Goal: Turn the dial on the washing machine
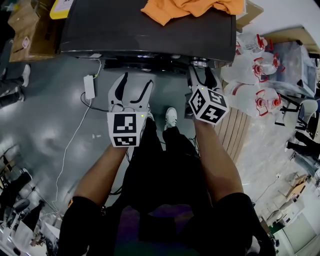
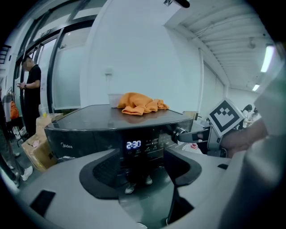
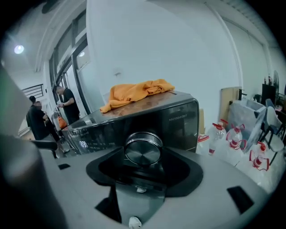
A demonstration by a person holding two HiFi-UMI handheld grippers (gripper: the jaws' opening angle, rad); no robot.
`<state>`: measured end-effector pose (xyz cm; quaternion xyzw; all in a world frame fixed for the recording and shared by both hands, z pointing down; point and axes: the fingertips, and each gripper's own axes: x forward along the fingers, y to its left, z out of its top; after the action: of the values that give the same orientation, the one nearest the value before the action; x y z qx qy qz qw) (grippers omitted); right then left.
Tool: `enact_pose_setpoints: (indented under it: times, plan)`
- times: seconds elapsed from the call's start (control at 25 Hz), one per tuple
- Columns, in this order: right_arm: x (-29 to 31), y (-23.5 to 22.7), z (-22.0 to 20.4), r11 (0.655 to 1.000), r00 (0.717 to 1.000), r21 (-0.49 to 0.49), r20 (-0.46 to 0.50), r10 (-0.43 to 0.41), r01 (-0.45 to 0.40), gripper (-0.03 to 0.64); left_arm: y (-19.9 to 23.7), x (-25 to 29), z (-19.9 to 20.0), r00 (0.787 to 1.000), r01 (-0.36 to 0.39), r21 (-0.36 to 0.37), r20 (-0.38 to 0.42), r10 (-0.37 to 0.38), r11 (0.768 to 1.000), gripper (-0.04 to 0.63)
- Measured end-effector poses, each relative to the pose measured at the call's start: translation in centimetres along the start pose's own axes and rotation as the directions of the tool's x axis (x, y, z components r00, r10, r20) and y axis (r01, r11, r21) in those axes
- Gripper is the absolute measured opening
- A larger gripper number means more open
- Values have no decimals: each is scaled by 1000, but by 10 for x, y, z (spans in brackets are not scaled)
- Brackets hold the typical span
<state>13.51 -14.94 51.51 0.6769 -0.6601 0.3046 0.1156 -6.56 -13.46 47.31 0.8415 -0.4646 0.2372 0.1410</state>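
Nearest my head camera were the person's forearms (image 1: 102,172), both angled down toward the washing machine (image 1: 150,27). Clear plastic bottles (image 1: 255,65) with red caps stood right of the machine; I couldn't tell their contents. A cardboard box (image 1: 27,30) sat at its left, and an orange cloth (image 1: 190,7) lay on its lid. The left gripper (image 1: 136,85) hung short of the machine's front, jaws wide and empty, facing the lit display (image 2: 133,144). The right gripper (image 1: 201,75) reached the panel's right end, its jaws closed around the metal dial (image 3: 143,150).
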Motion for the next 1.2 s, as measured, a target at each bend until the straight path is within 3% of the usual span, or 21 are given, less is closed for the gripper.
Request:
enact_pose_setpoints:
  times: [0.2,0.32,0.48,0.64,0.72,0.92,1.2]
  plan:
    - [-12,8,9,984,1000,-176,3,-19,19,273,0,-4,11,1000,-4,-4,14,4,1000,302]
    - [-35,29,25,955,999,-297,29,34,-24,270,-3,-13,27,1000,-5,5,29,5,1000,301]
    - [-74,53,63,919,989,-390,107,99,-50,208,-10,-35,62,997,-4,34,76,1,999,267]
    - [-113,72,95,902,975,-425,164,152,-69,159,-15,-63,97,992,-14,46,128,8,999,91]
    - [-130,79,105,900,969,-429,180,169,-77,119,-19,-78,111,989,-15,44,149,8,999,44]
    - [-165,97,121,897,958,-424,184,220,-125,41,-34,-109,140,982,23,37,187,-29,999,18]
    - [-210,122,131,877,935,-421,152,321,-233,19,-48,-146,153,980,63,16,187,-65,998,13]
